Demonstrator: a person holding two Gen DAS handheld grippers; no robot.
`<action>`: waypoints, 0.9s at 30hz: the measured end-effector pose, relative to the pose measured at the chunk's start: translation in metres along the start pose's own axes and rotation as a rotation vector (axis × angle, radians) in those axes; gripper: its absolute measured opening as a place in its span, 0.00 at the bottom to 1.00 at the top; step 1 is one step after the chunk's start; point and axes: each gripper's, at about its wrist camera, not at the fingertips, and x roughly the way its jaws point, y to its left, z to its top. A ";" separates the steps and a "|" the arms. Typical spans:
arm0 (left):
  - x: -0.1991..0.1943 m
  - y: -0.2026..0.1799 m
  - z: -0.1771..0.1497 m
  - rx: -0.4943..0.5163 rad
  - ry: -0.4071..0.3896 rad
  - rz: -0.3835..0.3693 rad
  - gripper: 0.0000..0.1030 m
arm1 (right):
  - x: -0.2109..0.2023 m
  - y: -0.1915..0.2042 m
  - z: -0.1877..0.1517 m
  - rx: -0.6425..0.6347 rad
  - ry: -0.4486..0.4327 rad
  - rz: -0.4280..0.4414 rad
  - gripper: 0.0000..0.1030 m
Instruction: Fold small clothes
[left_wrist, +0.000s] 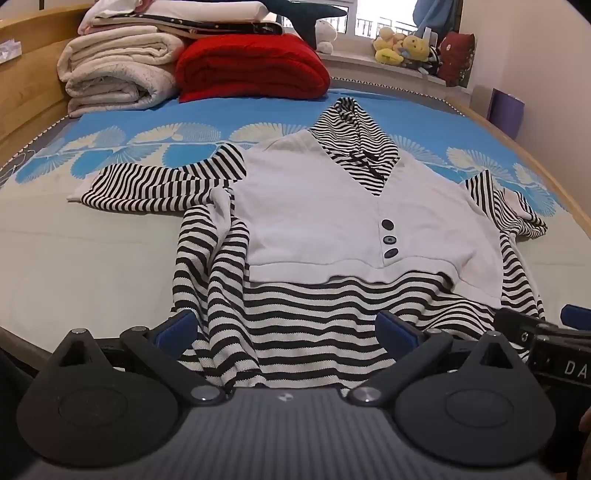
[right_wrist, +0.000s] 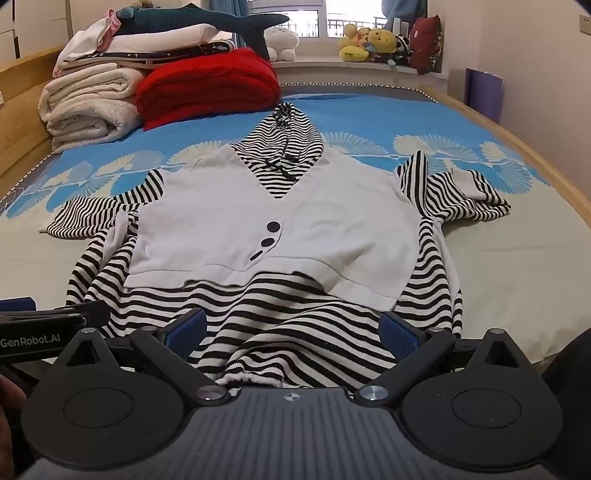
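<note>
A small hooded top (left_wrist: 317, 218) lies face up on the bed: white front panel with three dark buttons, black-and-white striped hood, sleeves and lower body. In the right wrist view the same top (right_wrist: 295, 221) fills the middle. My left gripper (left_wrist: 288, 328) hovers over the striped hem near its left side, jaws wide open, nothing pinched. My right gripper (right_wrist: 295, 328) stands over the hem further right, also wide open with only loose striped cloth beneath. The left sleeve (left_wrist: 147, 184) spreads flat; the right sleeve (right_wrist: 458, 192) is bunched.
The bed sheet (left_wrist: 92, 240) is pale with a blue leaf-patterned band. Folded white blankets (left_wrist: 114, 74) and a red blanket (left_wrist: 251, 66) are stacked at the far left by a wooden headboard. Plush toys (right_wrist: 373, 44) sit on the windowsill. A wooden rail (right_wrist: 517, 147) edges the bed's right side.
</note>
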 end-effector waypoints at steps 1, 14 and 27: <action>0.000 0.000 0.000 -0.001 0.002 0.000 0.99 | 0.000 -0.001 0.000 0.006 -0.003 -0.006 0.94; 0.016 0.014 0.037 0.115 0.015 0.100 0.99 | 0.032 -0.092 0.056 0.052 0.017 -0.067 0.75; 0.097 0.026 0.022 0.081 0.159 0.163 0.99 | 0.133 -0.133 0.006 0.211 0.408 -0.331 0.79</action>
